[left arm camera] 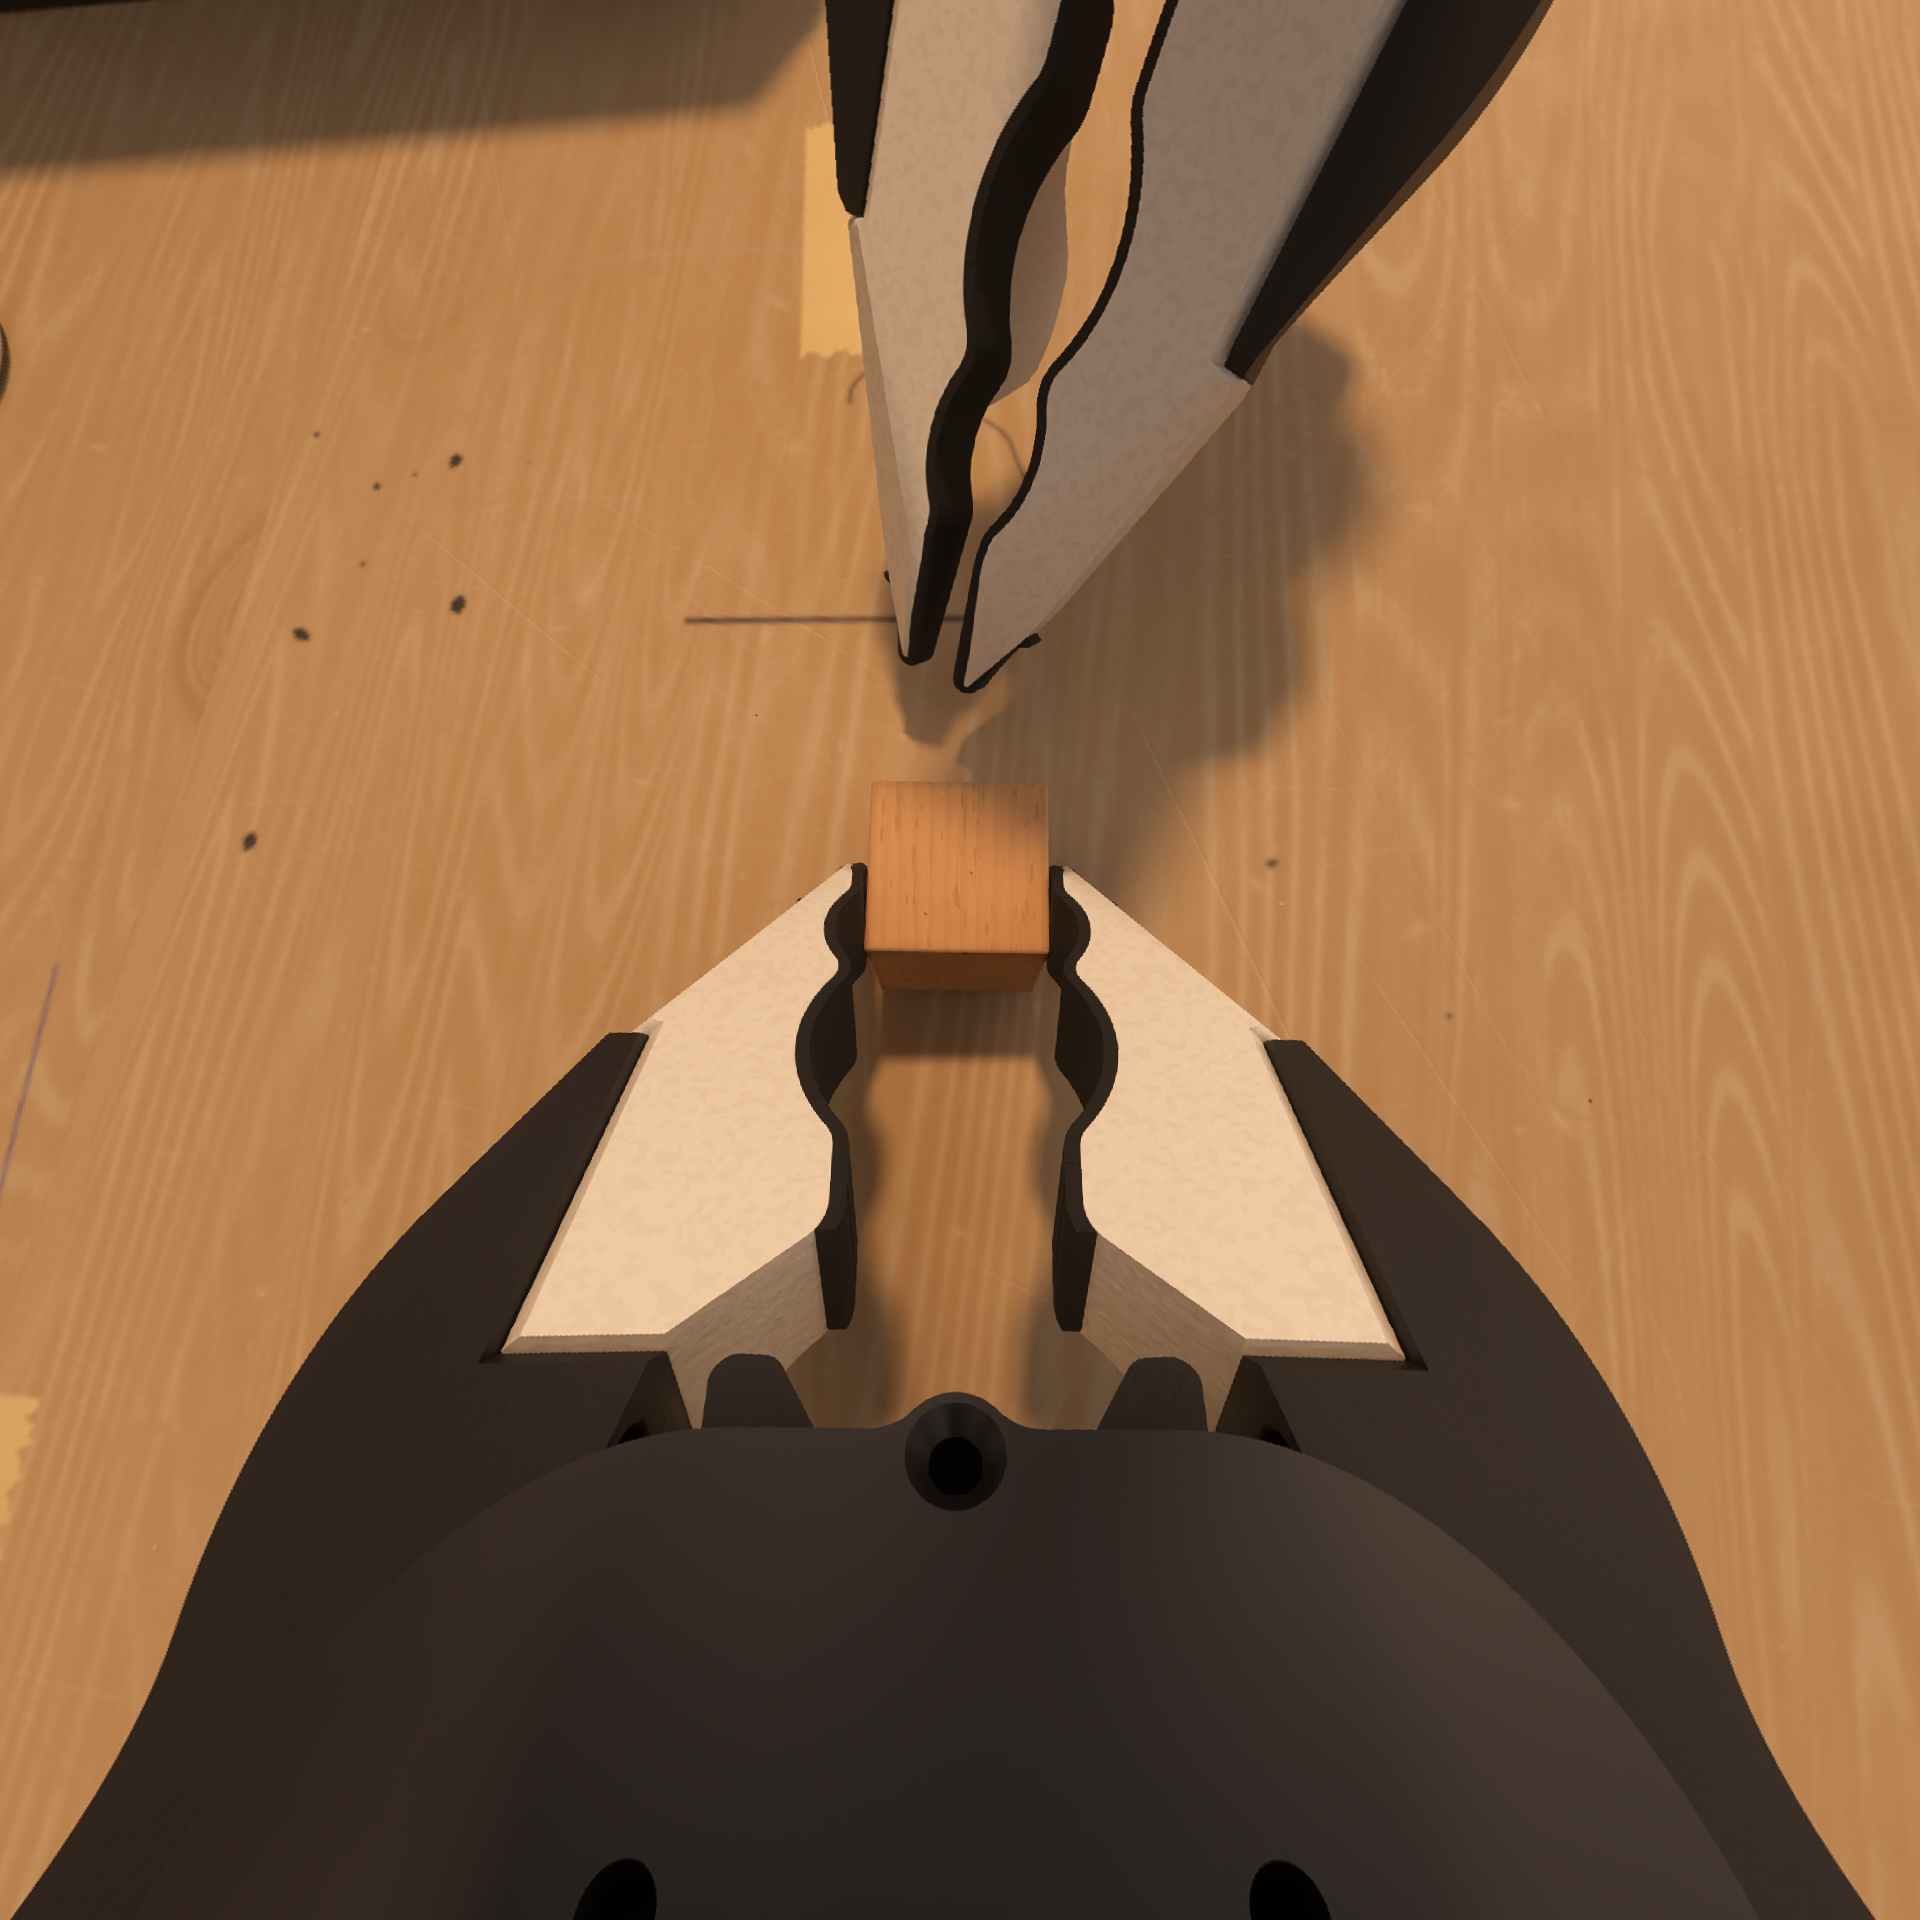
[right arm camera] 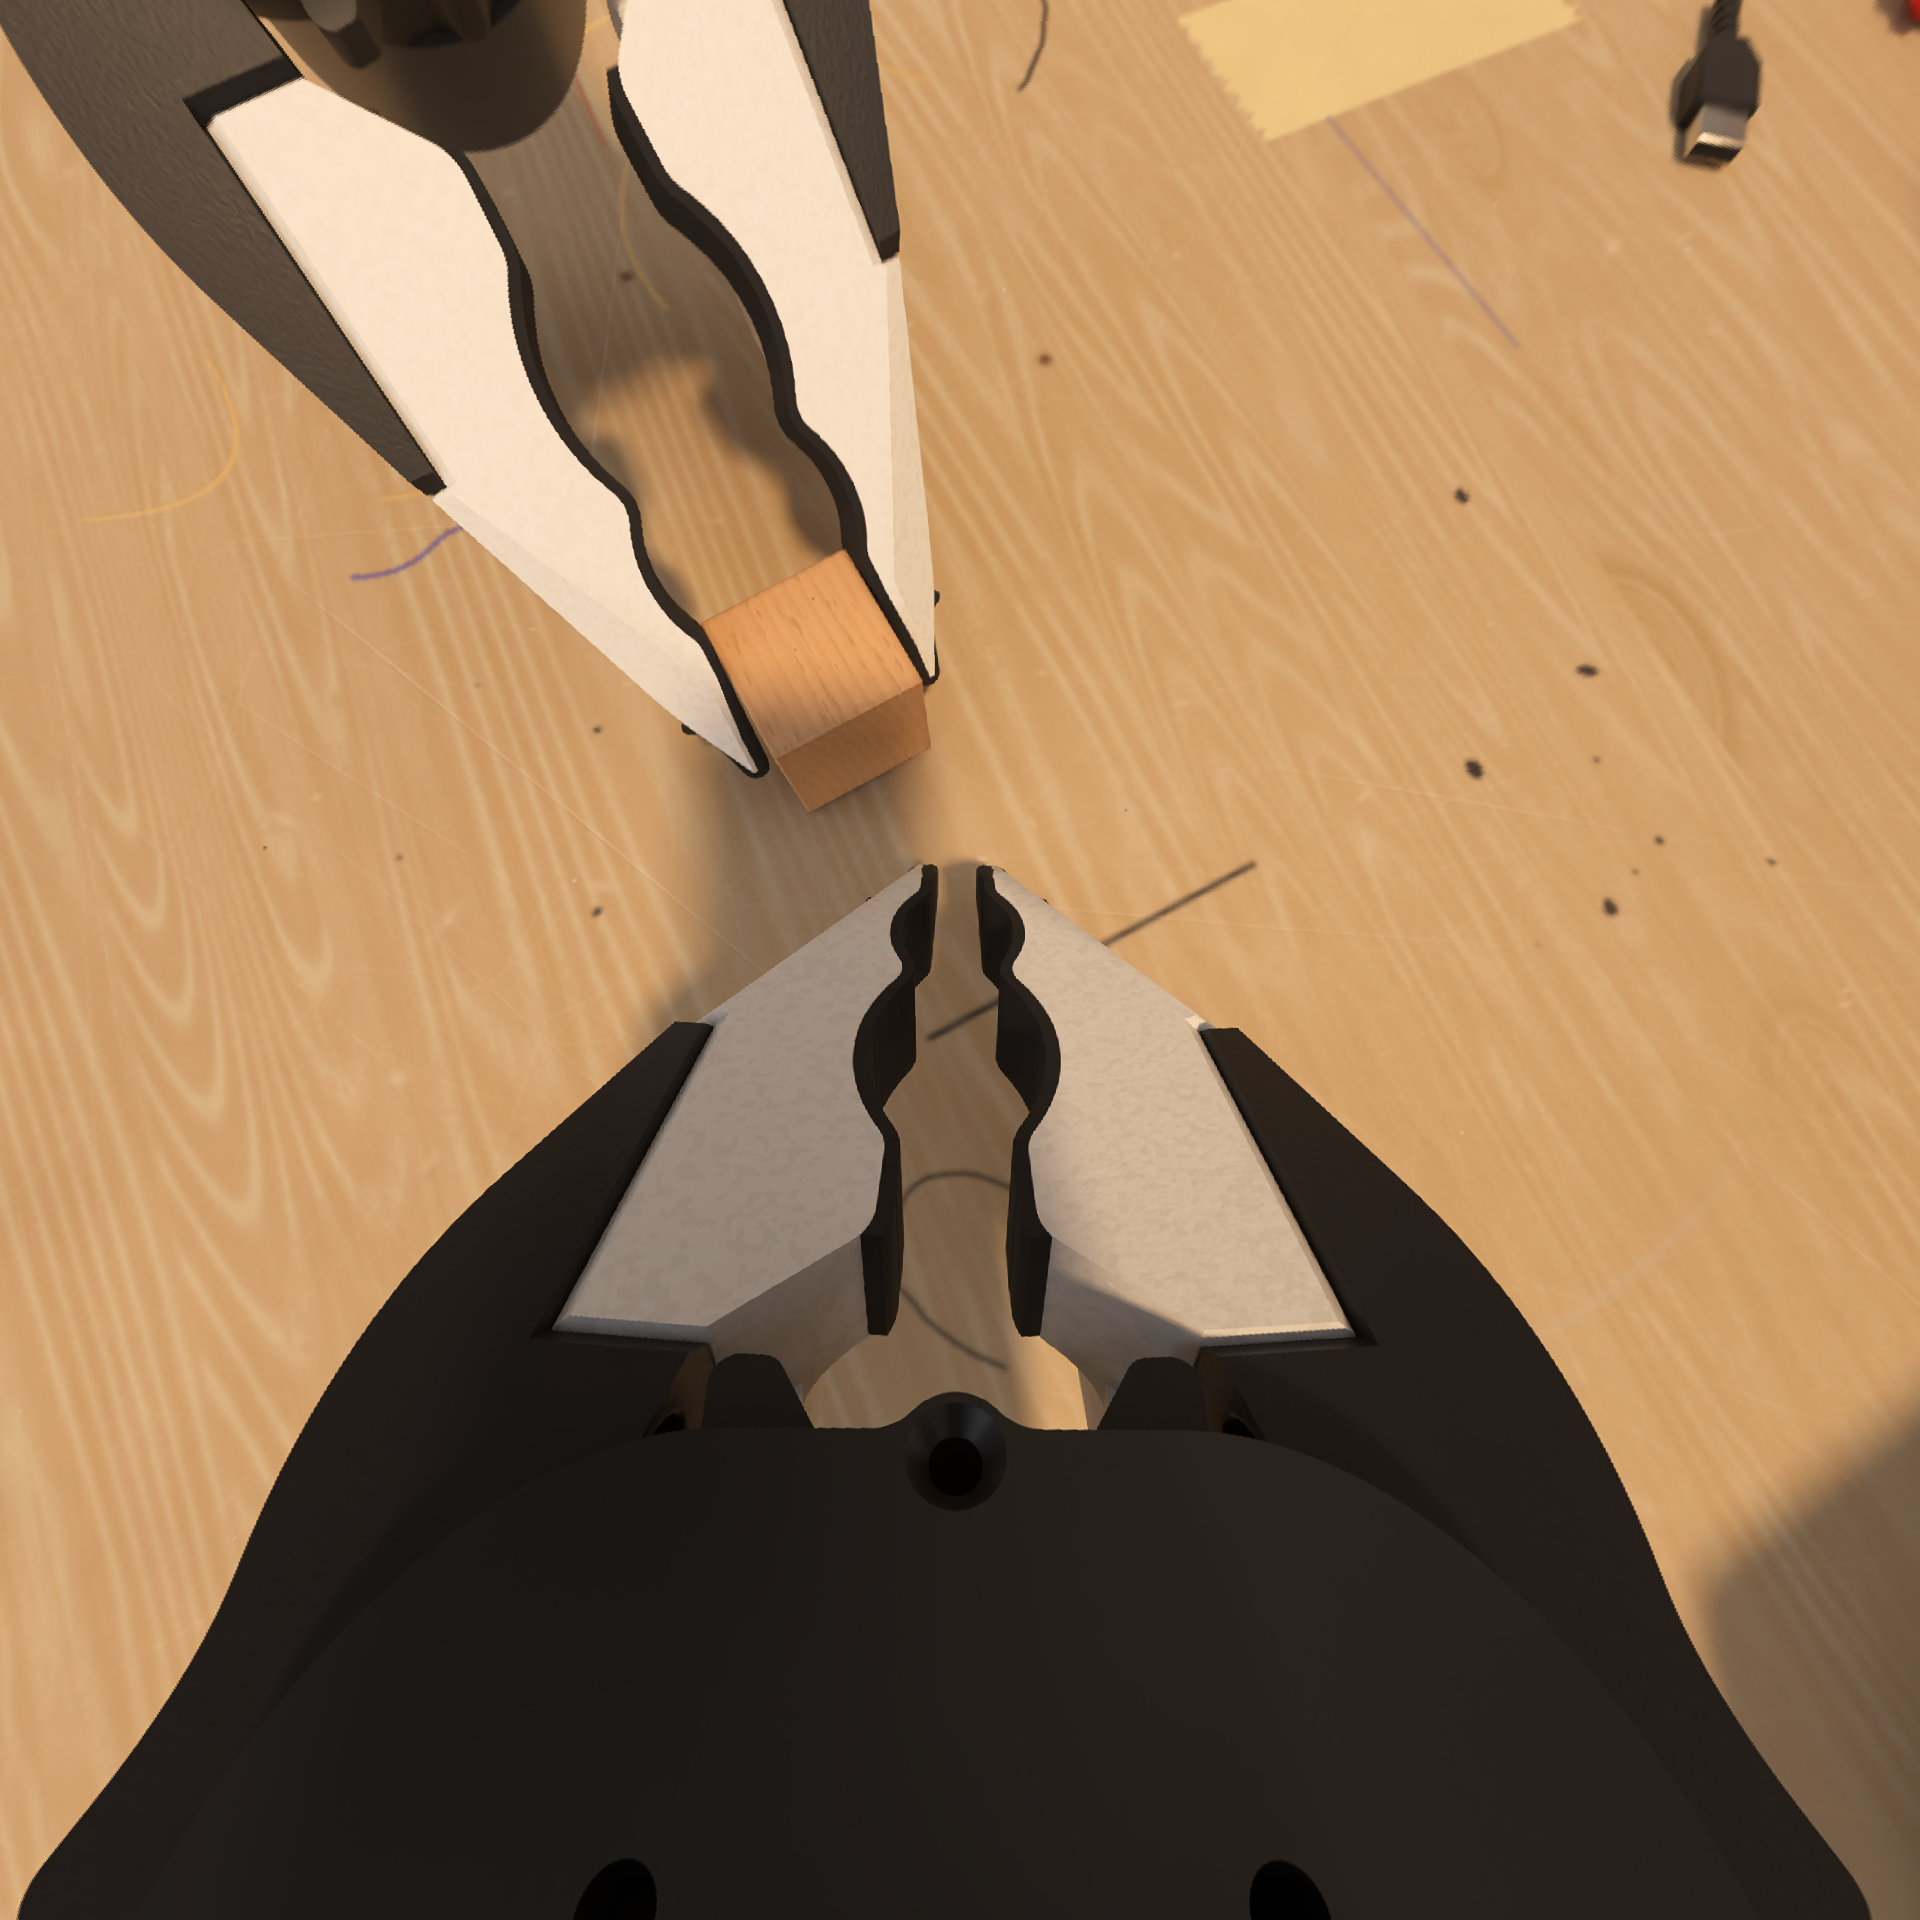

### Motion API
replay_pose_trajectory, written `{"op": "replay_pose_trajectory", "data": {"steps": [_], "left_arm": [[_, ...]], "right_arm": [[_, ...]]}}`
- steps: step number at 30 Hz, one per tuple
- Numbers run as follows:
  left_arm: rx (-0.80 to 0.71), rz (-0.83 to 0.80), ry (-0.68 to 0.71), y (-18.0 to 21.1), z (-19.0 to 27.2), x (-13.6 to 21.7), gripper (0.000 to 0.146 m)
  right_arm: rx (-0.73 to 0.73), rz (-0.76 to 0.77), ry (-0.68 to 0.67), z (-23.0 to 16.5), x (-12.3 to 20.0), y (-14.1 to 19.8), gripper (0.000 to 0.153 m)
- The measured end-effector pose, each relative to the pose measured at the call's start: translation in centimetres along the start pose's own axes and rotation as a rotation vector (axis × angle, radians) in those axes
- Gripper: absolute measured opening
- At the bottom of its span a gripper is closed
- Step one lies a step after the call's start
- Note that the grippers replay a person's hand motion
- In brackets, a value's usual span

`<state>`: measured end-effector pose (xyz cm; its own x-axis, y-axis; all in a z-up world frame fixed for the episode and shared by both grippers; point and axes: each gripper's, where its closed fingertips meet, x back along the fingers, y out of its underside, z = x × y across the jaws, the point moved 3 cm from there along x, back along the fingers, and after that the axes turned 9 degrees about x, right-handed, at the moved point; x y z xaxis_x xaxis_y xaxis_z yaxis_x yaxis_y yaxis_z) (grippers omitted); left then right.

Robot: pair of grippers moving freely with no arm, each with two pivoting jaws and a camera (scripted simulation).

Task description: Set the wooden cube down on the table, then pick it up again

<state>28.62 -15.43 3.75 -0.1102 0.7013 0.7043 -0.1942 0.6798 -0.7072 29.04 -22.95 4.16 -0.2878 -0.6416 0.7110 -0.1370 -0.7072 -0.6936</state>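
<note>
The wooden cube (left arm camera: 956, 883) is a small light-brown block, pinched between the fingertips of my left gripper (left arm camera: 956, 875). It is low over the wooden table (left arm camera: 416, 831); I cannot tell whether it touches. In the right wrist view the cube (right arm camera: 821, 686) sits between the left gripper's (right arm camera: 836, 712) tips at upper centre. My right gripper (right arm camera: 956, 875) is empty, its jaws nearly together with a thin gap, just short of the cube. It also shows in the left wrist view (left arm camera: 943, 670), pointing at the cube from the far side.
A patch of tan tape (right arm camera: 1371, 62) and a black cable plug (right arm camera: 1714, 104) lie at the far right in the right wrist view. Another tape strip (left arm camera: 826, 249) lies behind the right gripper. Dark specks and thin pen lines mark the tabletop.
</note>
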Motion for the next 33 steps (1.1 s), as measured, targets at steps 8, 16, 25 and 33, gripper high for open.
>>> {"op": "replay_pose_trajectory", "data": {"steps": [8, 16, 25, 33], "left_arm": [[-0.017, 0.015, 0.022, -0.2, 0.1, 0.1, 0.034], [-0.028, 0.049, 0.057, -0.8, 0.5, -0.1, 0.035], [-0.014, 0.027, 0.069, -0.5, 0.6, -0.2, 0.051], [0.002, -0.005, 0.088, -0.5, 0.3, 0.9, 0.054]], "right_arm": [[-0.038, 0.044, 0.000, 0.2, 0.2, -0.3, 0.004], [-0.031, 0.057, 0.000, 0.2, 0.1, -0.4, 0.001], [-0.004, 0.059, -0.018, -0.3, 0.0, -0.6, 0.002], [0.018, 0.057, -0.047, -0.9, 0.0, -0.7, 0.002]]}}
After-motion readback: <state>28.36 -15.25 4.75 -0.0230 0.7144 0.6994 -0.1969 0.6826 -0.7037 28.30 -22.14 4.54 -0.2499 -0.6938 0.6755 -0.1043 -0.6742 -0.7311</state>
